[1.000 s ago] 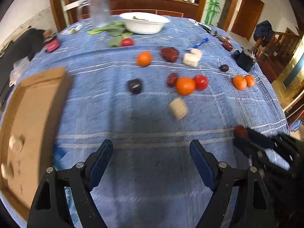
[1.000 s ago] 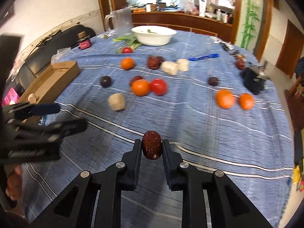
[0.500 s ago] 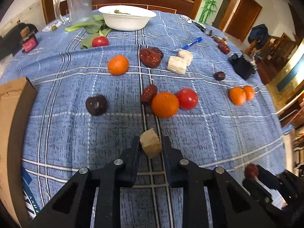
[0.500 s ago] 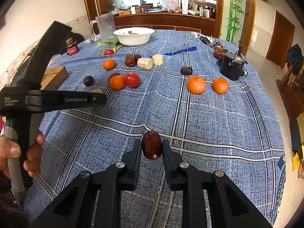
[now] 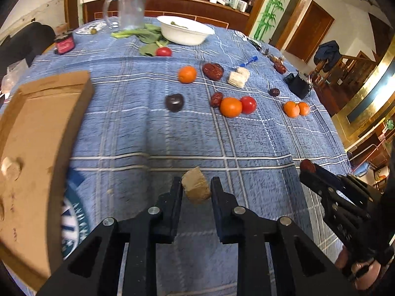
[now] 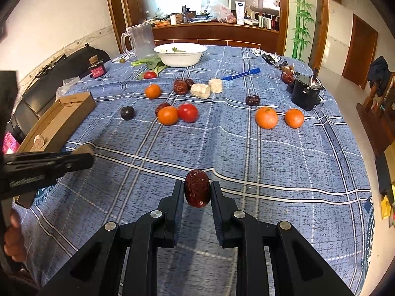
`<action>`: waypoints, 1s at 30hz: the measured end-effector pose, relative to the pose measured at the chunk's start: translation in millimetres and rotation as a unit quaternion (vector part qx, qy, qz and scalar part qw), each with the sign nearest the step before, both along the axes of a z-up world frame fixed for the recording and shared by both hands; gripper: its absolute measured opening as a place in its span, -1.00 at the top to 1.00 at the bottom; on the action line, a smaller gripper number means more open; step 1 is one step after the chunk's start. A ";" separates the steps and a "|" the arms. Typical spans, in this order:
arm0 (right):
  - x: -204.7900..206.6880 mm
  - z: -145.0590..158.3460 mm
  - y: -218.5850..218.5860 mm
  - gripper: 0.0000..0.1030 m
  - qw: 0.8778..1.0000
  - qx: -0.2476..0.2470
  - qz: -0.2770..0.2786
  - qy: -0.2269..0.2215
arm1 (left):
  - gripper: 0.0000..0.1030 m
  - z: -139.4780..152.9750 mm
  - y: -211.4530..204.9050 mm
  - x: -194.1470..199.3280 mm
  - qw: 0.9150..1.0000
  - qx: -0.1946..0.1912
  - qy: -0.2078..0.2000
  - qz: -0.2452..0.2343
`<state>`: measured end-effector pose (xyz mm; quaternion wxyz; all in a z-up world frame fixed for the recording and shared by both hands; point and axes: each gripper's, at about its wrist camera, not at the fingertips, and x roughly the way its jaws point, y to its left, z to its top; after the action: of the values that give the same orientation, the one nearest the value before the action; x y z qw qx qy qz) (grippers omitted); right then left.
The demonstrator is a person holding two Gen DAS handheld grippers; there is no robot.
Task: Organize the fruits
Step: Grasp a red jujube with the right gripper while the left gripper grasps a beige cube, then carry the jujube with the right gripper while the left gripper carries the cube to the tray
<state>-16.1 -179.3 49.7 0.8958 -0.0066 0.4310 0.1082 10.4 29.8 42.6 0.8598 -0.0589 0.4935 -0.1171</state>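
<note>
My left gripper (image 5: 196, 190) is shut on a tan block (image 5: 196, 185) and holds it above the blue cloth, beside the cardboard box (image 5: 37, 133) at left. My right gripper (image 6: 197, 192) is shut on a red date (image 6: 197, 191) above the cloth; it also shows in the left wrist view (image 5: 306, 166) at right. Oranges (image 6: 167, 115) (image 6: 266, 118), a tomato (image 6: 188, 112), a dark plum (image 6: 127, 112), dates (image 6: 181, 86) and pale blocks (image 6: 200, 90) lie mid-table.
A white bowl (image 6: 180, 54), greens (image 6: 148, 61), a clear jug (image 6: 140, 40) and a small jar (image 6: 97, 69) stand at the far side. A blue pen (image 6: 240, 74) and a black device (image 6: 305, 93) lie at right. The box holds tan pieces (image 6: 39, 139).
My left gripper closed on the tan block, lifted it and drew back toward the box. My right gripper keeps holding the date.
</note>
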 end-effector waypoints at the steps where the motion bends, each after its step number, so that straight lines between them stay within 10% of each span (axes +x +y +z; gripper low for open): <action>1: 0.4 0.3 4.1 0.55 1.000 0.000 0.000 0.002 | 0.57 2.3 6.4 -3.2 1.000 -0.004 -0.002 0.003; 30: 21.4 34.6 177.9 0.53 0.989 0.021 0.142 -0.015 | 0.57 38.8 178.8 -48.8 0.986 0.000 -0.053 0.158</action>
<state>5.3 -1.3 84.3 0.8775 -0.0503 0.4101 0.2435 -38.3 208.6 81.5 0.8923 -0.1298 0.4320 0.0172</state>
